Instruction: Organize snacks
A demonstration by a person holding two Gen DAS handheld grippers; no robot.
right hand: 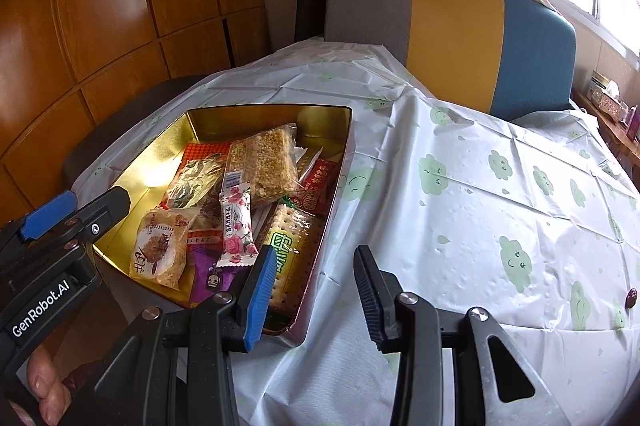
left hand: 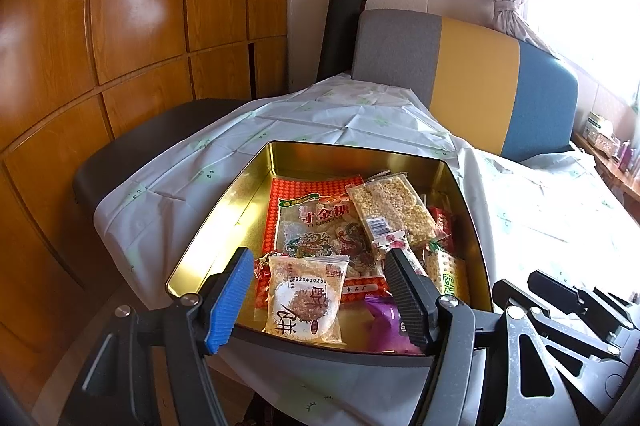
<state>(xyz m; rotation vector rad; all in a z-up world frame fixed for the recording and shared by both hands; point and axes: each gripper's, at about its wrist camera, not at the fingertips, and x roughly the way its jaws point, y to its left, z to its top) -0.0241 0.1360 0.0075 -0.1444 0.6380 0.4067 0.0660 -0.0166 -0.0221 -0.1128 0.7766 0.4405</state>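
Both claws, left claw (left hand: 320,290) and right claw (right hand: 316,290), gape empty over gold tin (right hand: 160,134) (snack packets (right hand: 264,162) inside)

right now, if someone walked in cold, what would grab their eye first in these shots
The gold tin at the table's left edge, filled with snack packets, a puffed-rice bar lying on top. Both the left gripper and right gripper hover open at its near side. Behind the table stands a grey, yellow and blue chair.
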